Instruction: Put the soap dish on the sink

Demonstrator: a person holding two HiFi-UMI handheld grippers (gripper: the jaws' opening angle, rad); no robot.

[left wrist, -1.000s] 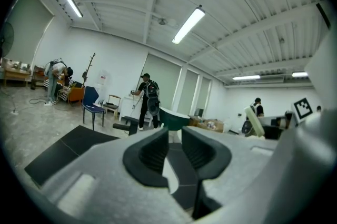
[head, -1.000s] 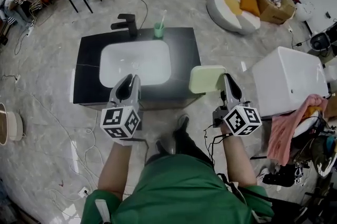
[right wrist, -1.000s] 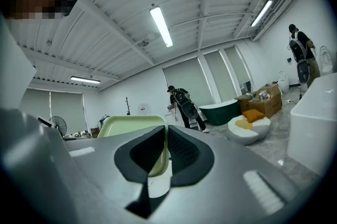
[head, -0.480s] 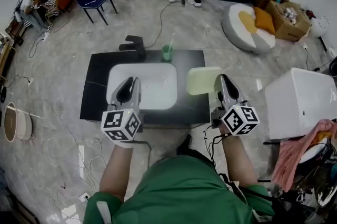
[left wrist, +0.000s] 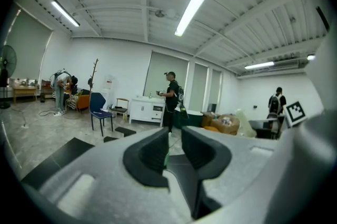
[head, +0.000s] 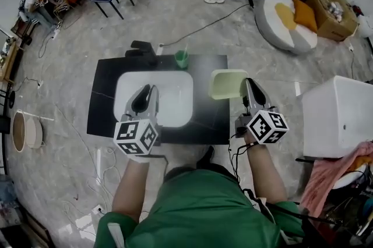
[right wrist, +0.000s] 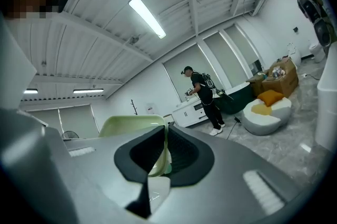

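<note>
Currently R gripper (head: 249,85) clamps dish (head: 226,84) edge over sink (head: 105,110) top right of basin (head: 175,100); L gripper (head: 148,93) jaws slightly apart, empty, over basin.

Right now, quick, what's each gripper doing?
Left gripper: jaws slightly apart, holding nothing.
Right gripper: shut on the edge of the pale green soap dish.
</note>
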